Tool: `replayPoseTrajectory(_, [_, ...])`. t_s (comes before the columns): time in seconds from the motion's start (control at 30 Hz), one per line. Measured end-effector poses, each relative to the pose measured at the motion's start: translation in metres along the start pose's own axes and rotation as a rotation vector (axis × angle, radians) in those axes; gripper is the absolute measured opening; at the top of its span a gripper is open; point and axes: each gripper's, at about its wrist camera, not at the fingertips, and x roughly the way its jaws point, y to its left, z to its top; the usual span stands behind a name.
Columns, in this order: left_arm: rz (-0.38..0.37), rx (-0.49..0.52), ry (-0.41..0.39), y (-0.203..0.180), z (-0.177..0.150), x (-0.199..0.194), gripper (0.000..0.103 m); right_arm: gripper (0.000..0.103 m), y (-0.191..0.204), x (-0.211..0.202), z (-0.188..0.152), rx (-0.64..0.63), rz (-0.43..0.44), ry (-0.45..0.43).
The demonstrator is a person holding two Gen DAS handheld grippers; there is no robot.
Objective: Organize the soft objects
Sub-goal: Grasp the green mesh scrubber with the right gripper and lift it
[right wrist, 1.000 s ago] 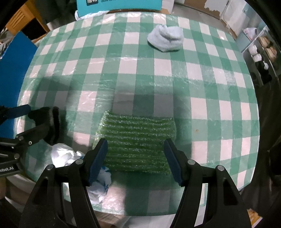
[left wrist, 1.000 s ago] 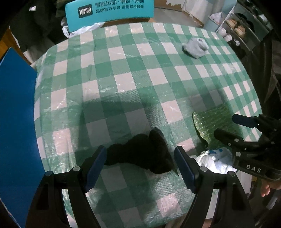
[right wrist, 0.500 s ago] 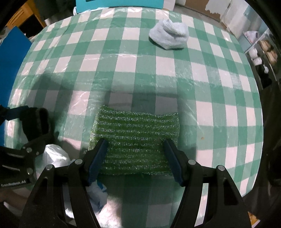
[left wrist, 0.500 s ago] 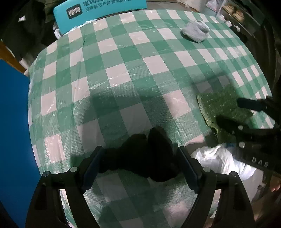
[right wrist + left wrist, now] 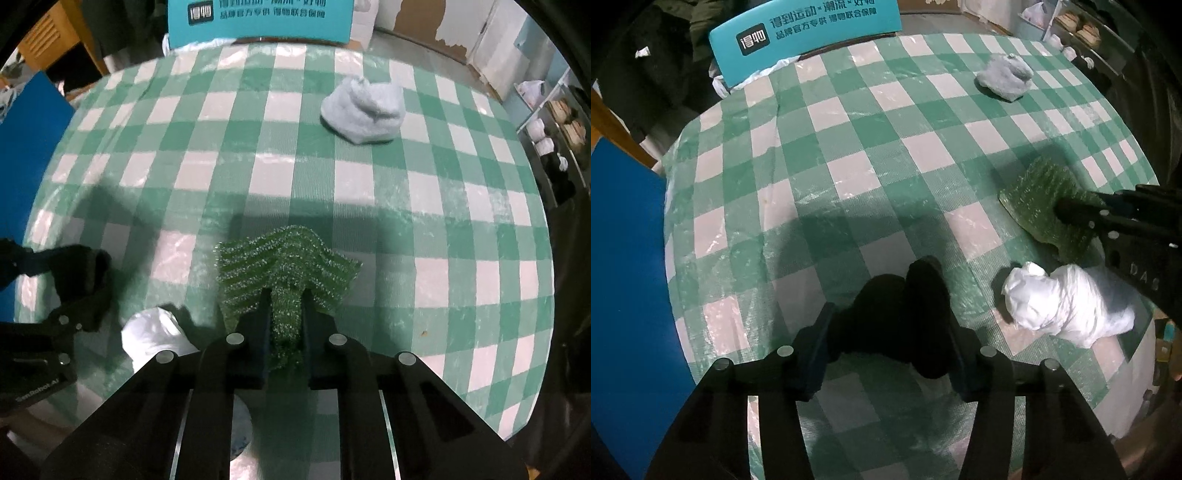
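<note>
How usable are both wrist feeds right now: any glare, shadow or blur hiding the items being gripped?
Left wrist view: dim, and the black sock between the left gripper fingers reads as a detail-less dark mass inside a shadow; the white bundle is slightly smeared. Right wrist view: the green scrubber in the right gripper is sharp; sheen on the plastic-covered tablecloth; fisheye bends the table edge.

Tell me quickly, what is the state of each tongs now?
Left tongs: closed on the black cloth.
Right tongs: closed on the green sparkly cloth, bunching it.
</note>
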Motion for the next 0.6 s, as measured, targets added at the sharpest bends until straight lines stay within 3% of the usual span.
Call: replayPoseTrajectory(0.6, [0.012,-0.033,-0.098,0.016,-0.001,-0.051,0.053,0.011,0.007,-0.059,0.009,0.008,0.043,-0.135])
